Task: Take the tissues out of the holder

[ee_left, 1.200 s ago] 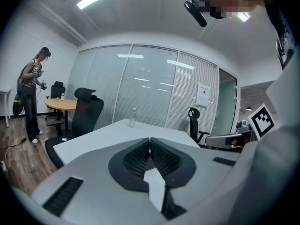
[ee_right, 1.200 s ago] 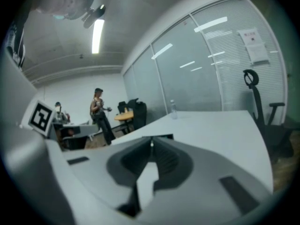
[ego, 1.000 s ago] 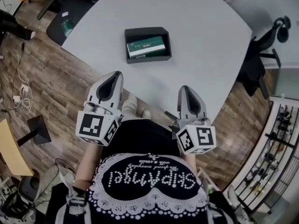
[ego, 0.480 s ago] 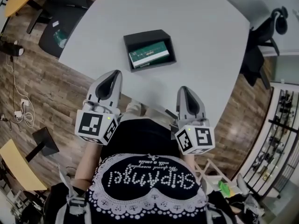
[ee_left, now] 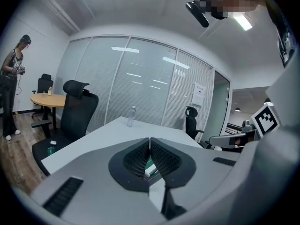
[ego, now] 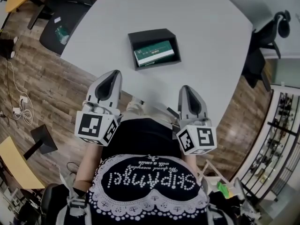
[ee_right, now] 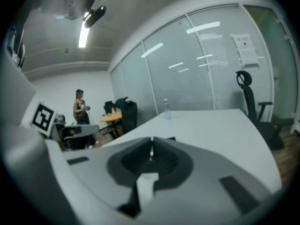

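On the white table (ego: 206, 41), well ahead of the left gripper (ego: 114, 74) and right gripper (ego: 186, 89), both with jaws together and empty, the green tissue pack (ego: 153, 53) lies in the black holder (ego: 149, 33); judged light, soft, best pinched across its long edges.
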Motion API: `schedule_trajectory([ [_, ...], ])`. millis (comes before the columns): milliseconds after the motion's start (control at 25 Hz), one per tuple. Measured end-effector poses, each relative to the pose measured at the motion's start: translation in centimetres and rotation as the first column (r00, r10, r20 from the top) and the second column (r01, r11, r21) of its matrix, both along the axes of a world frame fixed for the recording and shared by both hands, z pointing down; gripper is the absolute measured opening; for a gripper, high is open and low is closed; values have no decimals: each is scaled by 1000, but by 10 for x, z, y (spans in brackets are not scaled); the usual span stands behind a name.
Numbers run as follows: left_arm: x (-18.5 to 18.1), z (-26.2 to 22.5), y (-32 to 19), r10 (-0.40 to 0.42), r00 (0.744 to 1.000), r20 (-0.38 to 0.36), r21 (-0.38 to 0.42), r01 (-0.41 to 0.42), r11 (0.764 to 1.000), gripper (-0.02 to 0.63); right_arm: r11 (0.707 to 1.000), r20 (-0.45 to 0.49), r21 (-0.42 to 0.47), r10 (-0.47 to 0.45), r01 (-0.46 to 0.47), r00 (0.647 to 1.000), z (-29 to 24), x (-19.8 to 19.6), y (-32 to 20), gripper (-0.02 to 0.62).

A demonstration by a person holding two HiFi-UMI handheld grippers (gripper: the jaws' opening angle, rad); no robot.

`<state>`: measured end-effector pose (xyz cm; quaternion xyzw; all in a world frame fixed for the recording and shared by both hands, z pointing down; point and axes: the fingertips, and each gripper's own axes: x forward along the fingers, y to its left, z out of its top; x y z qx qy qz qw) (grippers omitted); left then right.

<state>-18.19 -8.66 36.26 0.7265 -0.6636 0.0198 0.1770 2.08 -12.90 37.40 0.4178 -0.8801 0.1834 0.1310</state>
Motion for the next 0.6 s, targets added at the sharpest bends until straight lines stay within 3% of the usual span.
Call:
schedule_trajectory([
  [240,-5,-1,7,-25,1000,4,0,25,1000,28,1000,9,8,-21,21,1000,-2,-6,0,35],
  [600,-3,-3,2,5,1000,16,6,-5,1000,28,1000,19,22,16,-17,1000,-5,1,-1,37],
])
